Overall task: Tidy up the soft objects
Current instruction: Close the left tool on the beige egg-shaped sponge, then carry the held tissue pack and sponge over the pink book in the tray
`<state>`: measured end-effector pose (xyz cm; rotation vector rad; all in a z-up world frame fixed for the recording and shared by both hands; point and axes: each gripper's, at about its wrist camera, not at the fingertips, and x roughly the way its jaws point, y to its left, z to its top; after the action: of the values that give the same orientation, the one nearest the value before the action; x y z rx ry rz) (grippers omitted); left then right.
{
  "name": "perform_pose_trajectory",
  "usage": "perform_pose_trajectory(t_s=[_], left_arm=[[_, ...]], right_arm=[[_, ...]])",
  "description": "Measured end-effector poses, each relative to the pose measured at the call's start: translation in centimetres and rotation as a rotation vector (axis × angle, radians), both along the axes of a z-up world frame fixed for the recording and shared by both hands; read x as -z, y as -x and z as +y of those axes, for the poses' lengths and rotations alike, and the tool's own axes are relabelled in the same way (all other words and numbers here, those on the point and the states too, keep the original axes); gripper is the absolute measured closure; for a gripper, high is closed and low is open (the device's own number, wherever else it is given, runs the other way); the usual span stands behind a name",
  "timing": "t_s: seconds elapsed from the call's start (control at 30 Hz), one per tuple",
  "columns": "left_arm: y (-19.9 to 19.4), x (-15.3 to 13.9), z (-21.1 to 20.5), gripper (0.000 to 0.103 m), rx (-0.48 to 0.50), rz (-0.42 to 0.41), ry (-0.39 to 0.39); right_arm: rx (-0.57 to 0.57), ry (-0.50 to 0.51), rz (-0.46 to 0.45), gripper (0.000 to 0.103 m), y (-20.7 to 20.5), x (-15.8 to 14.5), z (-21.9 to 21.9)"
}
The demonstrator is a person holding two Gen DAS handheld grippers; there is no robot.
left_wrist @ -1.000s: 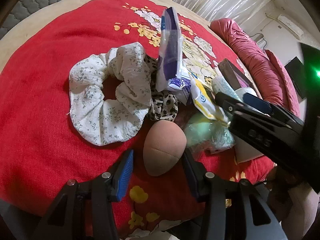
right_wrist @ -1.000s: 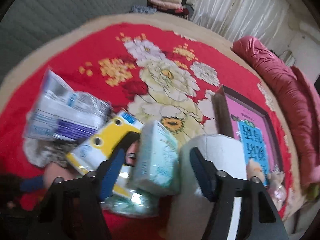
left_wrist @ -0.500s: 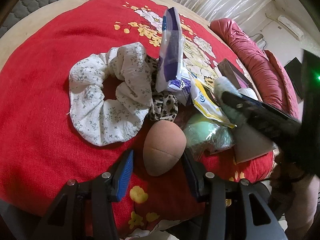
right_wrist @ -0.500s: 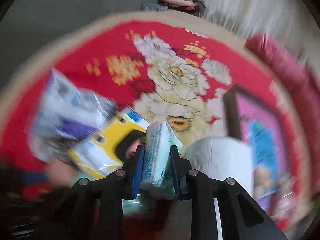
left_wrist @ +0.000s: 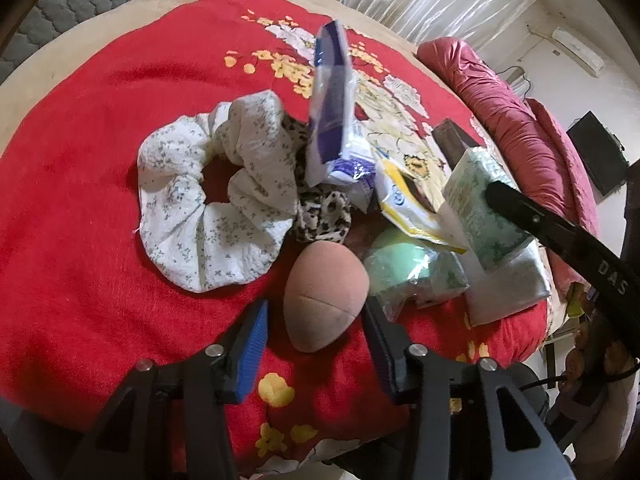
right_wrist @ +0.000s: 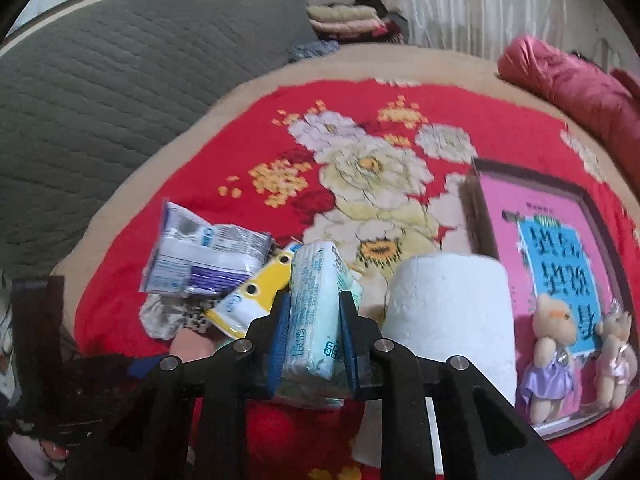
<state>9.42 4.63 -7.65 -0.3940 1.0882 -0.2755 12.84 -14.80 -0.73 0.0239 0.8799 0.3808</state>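
Lifted since a moment ago, the pale green tissue pack (right_wrist: 316, 312) now rides clear of the pile, clamped between my right claw (right_wrist: 312, 336) and its blue pads, beside the white paper roll (right_wrist: 448, 312).

From my left wrist, my left claw (left_wrist: 316, 328) stays spread wide around the pink egg-shaped sponge (left_wrist: 324, 296), fingers apart from it. It lies on the red blanket (left_wrist: 80, 184), just below the floral scrunchie (left_wrist: 216, 200). My right claw holds the tissue pack (left_wrist: 476, 208) above the green packet (left_wrist: 412, 272).
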Motion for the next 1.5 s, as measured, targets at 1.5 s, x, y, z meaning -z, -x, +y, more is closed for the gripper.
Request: perform_pose_trajectory(t_s=[1.5], left_arm=[[5.6, -9.0, -6.3, 0.069, 0.026, -0.297, -0.195]], right_arm=[[0.269, -0.173, -0.222, 0.079, 5.1, -4.8, -13.8]])
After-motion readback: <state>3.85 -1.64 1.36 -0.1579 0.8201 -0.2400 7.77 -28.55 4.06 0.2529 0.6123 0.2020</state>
